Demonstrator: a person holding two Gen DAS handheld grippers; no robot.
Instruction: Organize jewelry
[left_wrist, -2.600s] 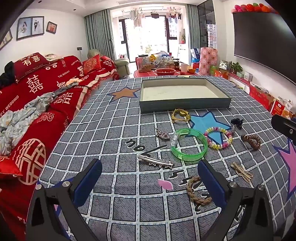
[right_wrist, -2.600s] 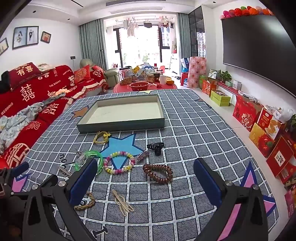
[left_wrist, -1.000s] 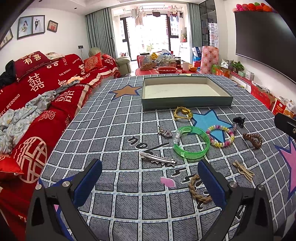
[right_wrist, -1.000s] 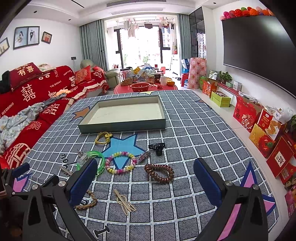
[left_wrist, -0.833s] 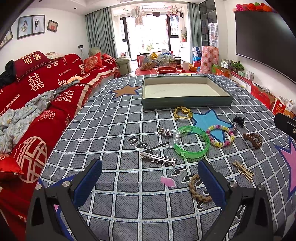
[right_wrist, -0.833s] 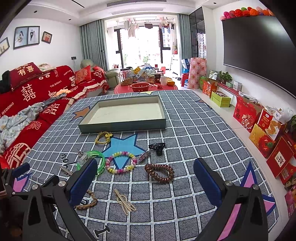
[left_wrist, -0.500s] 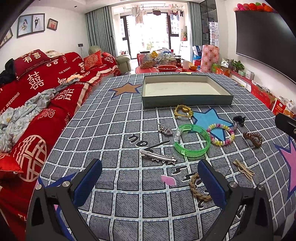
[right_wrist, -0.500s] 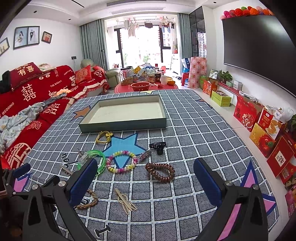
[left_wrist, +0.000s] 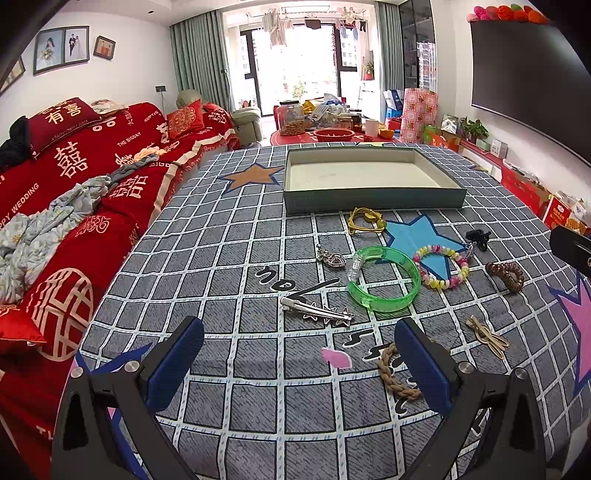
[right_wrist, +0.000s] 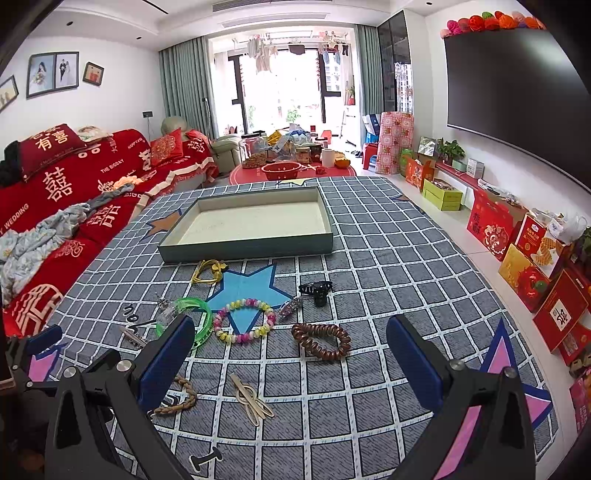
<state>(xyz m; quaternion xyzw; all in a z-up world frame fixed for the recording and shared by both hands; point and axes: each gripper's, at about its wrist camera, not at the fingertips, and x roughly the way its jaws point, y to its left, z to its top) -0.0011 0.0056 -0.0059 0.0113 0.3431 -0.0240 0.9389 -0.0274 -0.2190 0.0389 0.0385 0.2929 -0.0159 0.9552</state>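
Jewelry lies scattered on a grid-patterned table in front of an empty teal tray (left_wrist: 373, 201) (right_wrist: 247, 249). A silver hair clip (left_wrist: 316, 312) rests just ahead of my open left gripper (left_wrist: 299, 358), with a green bangle (left_wrist: 384, 278), a beaded bracelet (left_wrist: 441, 267) and a braided tan band (left_wrist: 393, 376) to its right. My right gripper (right_wrist: 290, 350) is open above a brown coil hair tie (right_wrist: 320, 340), with the beaded bracelet (right_wrist: 244, 320), a black claw clip (right_wrist: 317, 290) and tan pins (right_wrist: 251, 400) around it. Neither gripper holds anything.
A yellow cord piece (left_wrist: 365, 219) and a small silver charm (left_wrist: 330, 258) lie near the tray. A red-covered sofa (left_wrist: 70, 192) runs along the table's left side. Red gift boxes (right_wrist: 535, 266) line the floor to the right, under a wall-mounted TV (right_wrist: 517, 88).
Both grippers have drifted slightly; the table items sit a little lower and nearer in both views. Nothing was picked up or moved.
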